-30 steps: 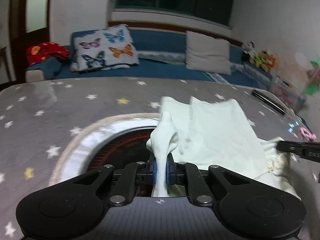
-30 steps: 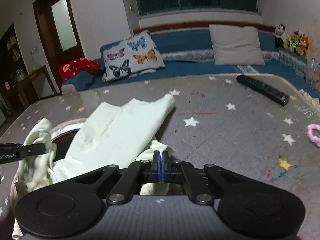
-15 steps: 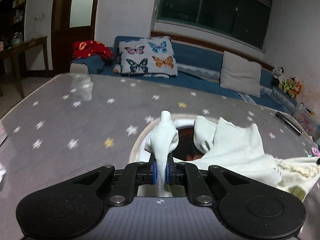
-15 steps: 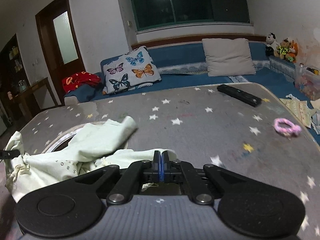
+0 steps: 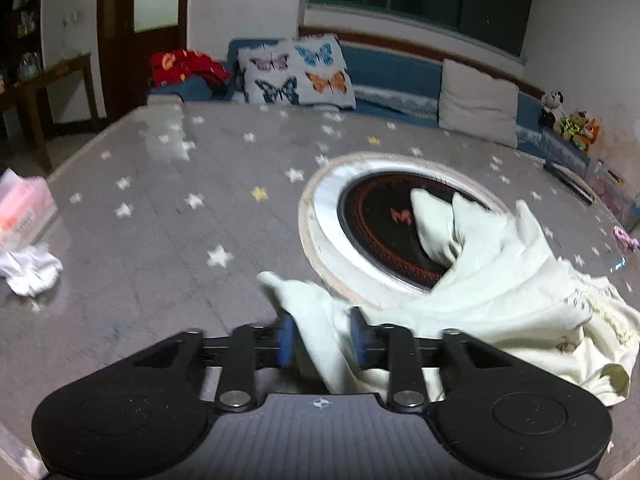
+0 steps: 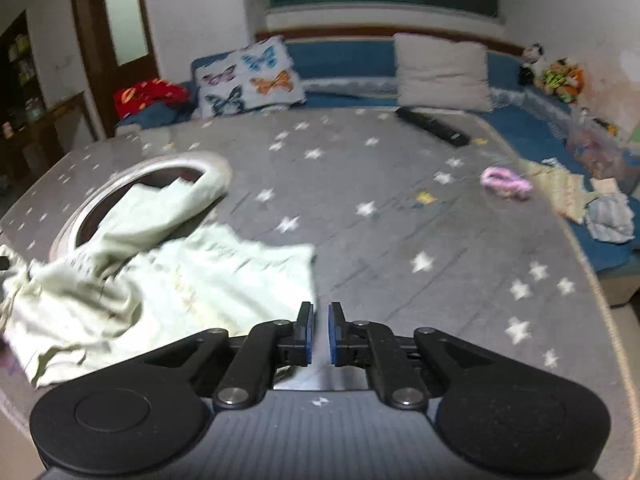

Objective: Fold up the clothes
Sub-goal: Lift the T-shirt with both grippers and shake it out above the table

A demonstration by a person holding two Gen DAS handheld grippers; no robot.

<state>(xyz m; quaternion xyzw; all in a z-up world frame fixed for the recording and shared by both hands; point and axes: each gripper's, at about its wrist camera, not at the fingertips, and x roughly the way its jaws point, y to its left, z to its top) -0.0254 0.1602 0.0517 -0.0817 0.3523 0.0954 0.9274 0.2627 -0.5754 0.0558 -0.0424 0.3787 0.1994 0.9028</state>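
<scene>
Left gripper [image 5: 321, 334]: fingers just opened, garment [image 5: 500, 300] loose between them, no longer pinched. Right gripper [image 6: 319, 334]: fingers just parted slightly, nothing held. Garment released, rumpled on table [image 5: 160, 240], partly over round inset [image 5: 384, 224]; fold judged unfinished.

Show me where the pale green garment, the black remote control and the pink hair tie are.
pale green garment [image 6: 224, 280], right wrist view, on its flat middle part.
black remote control [image 6: 432, 126], right wrist view, on its middle.
pink hair tie [image 6: 506, 182], right wrist view, on its loop.
</scene>
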